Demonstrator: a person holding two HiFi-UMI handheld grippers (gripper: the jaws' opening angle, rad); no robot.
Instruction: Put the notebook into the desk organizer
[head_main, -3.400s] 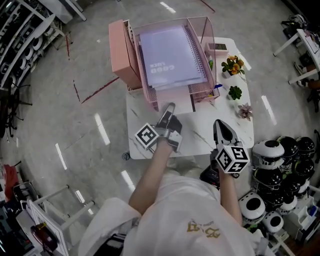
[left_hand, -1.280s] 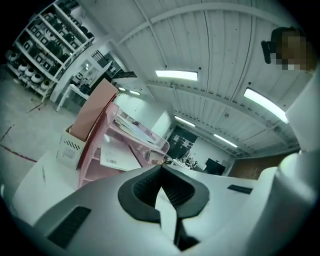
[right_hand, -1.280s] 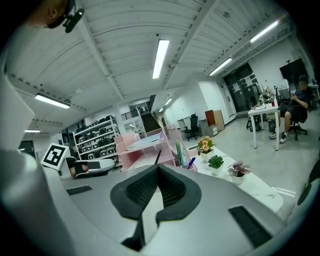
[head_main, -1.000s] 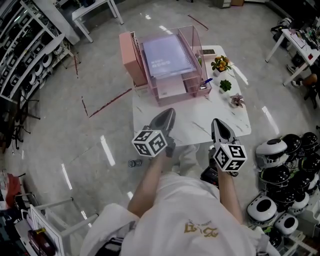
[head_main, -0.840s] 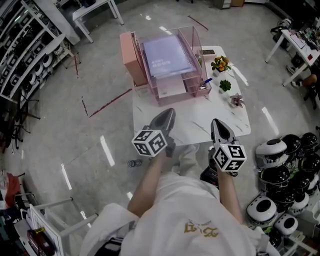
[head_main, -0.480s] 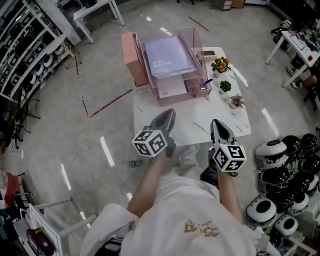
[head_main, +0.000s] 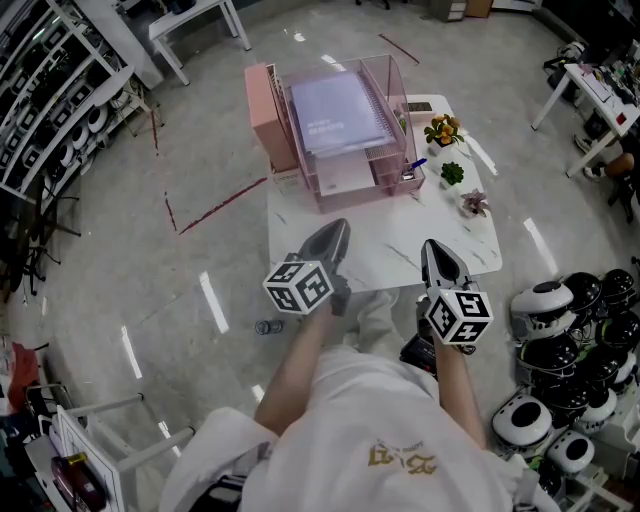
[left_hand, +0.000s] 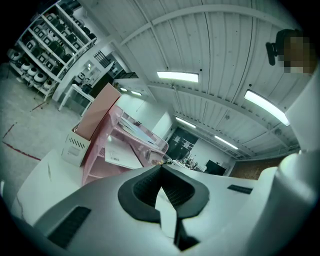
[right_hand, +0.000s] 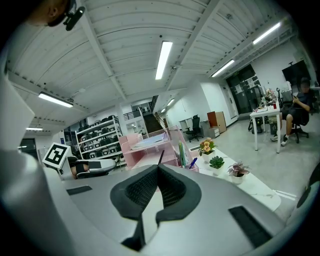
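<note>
The lavender spiral notebook (head_main: 340, 110) lies flat in the top tray of the pink desk organizer (head_main: 268, 115), which stands at the far end of the white table (head_main: 400, 240). Both grippers hover over the table's near edge, well short of the organizer. My left gripper (head_main: 339, 226) is shut with nothing in it, and so is my right gripper (head_main: 430, 244). In the left gripper view the jaws meet at the tip (left_hand: 161, 168) with the organizer (left_hand: 107, 150) beyond. In the right gripper view the shut tip (right_hand: 159, 166) points at the organizer (right_hand: 150, 148).
Three small potted plants (head_main: 443, 130) (head_main: 453, 172) (head_main: 474, 203) line the table's right side, and a blue pen (head_main: 416, 163) stands in the organizer's side cup. Black-and-white helmets (head_main: 560, 330) are piled on the floor at right. Storage racks (head_main: 50, 110) stand at left.
Since the earliest frame the person has stepped back, and both grippers have drawn away from the organizer. Over the last second almost nothing has moved.
</note>
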